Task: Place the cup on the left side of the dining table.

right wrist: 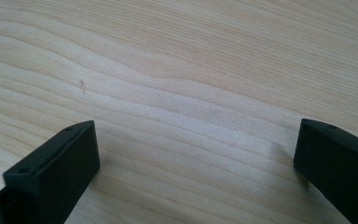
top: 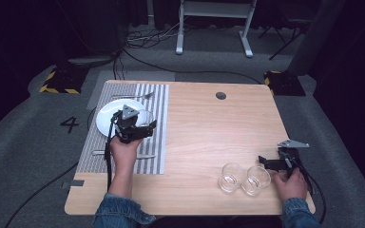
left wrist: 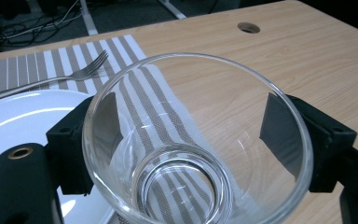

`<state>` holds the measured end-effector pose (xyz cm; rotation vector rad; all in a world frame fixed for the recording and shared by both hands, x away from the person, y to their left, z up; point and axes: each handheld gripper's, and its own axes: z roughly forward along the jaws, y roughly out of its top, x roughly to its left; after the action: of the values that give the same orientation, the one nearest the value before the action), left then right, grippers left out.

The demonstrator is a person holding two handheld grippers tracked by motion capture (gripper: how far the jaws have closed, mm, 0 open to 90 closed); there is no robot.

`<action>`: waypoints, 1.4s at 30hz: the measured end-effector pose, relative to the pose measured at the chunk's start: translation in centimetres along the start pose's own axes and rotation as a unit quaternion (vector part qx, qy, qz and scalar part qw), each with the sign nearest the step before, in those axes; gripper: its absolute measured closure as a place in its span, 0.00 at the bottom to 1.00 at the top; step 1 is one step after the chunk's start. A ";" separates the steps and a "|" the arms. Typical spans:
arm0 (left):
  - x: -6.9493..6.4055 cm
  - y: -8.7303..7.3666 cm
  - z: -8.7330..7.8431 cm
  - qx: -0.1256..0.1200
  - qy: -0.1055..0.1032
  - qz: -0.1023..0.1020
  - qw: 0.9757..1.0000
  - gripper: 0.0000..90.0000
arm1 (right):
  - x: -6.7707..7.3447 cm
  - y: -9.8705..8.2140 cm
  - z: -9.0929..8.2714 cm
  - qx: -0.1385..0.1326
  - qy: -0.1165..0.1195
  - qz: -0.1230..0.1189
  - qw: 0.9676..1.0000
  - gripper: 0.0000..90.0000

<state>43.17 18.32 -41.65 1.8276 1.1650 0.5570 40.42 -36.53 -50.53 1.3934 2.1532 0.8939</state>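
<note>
high view: the left gripper (top: 148, 126) hangs over the striped placemat (top: 154, 102) at the right edge of the white plate (top: 105, 121), with a fork (top: 135, 97) lying beyond the plate. the right gripper (top: 266, 162) rests low at the counter's (top: 209, 123) right side, just beside two empty glasses (top: 244, 179) standing near the front edge.

left gripper view: its jaws are closed against both sides of a clear glass tumbler (left wrist: 196, 140), held tilted with its mouth facing the camera, above the placemat (left wrist: 130, 51) beside the plate (left wrist: 23, 112). the fork (left wrist: 81, 70) lies behind.

right gripper view: the right gripper (right wrist: 196, 154) is spread wide with only bare wood (right wrist: 177, 70) between its jaws.
</note>
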 end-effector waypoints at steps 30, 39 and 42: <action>1.5 -2.8 3.1 0.103 -0.031 0.053 0.993 0.20 | 0.0 0.0 0.0 0.000 0.000 0.000 1.000 0.01; 0.9 -2.4 2.7 0.103 -0.004 0.069 0.992 0.19 | 0.0 0.0 0.0 0.000 0.000 0.000 1.000 0.01; 0.8 -2.2 2.1 0.081 -0.006 0.058 0.995 0.19 | 0.0 0.0 0.0 0.000 0.000 0.000 1.000 0.01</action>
<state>44.05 18.51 -44.68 2.0451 1.1289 0.5279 40.41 -36.52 -50.52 1.3947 2.1534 0.8936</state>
